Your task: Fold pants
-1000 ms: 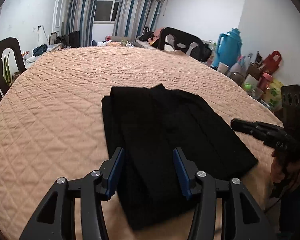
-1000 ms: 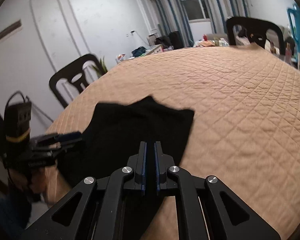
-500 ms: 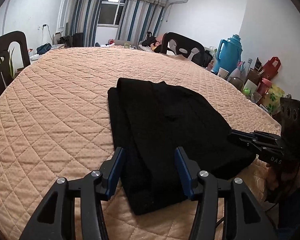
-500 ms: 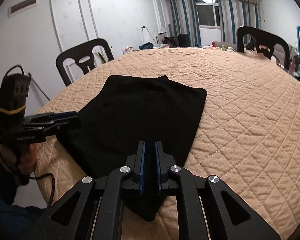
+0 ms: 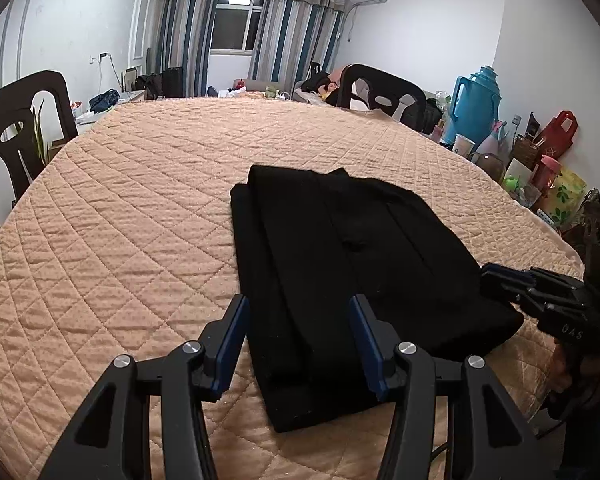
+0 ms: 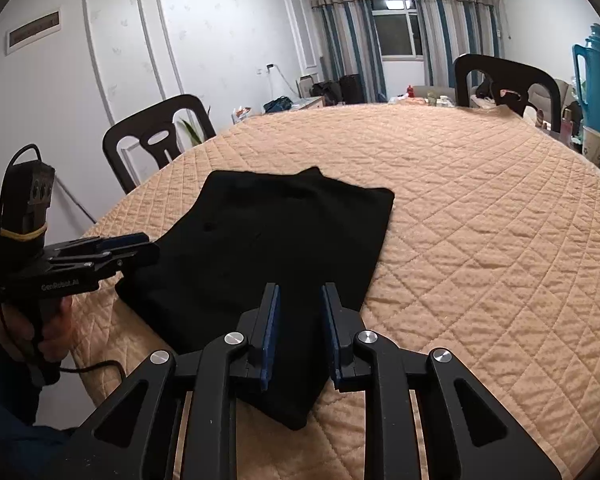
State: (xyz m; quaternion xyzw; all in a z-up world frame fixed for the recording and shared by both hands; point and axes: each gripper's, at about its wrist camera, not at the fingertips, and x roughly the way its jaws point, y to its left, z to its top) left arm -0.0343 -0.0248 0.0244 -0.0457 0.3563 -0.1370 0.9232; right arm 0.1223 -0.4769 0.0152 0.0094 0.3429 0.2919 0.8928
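Pants [image 5: 340, 272]: black, folded flat into layered rectangle, lying on peach quilted table cover [image 5: 140, 208] near its front edge.
Left gripper [image 5: 300, 336]: jaws moderately wide, above near end of pants, nothing pinched.
Right gripper [image 6: 300, 320]: jaws narrow, opening, above pants corner, pads free of cloth.
Surroundings: dark chairs [image 5: 20, 120], blue thermos [image 5: 476, 108].

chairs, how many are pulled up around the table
2: one chair at the table's left edge, another chair at its far side by the curtains. More may be hidden behind the cameras.
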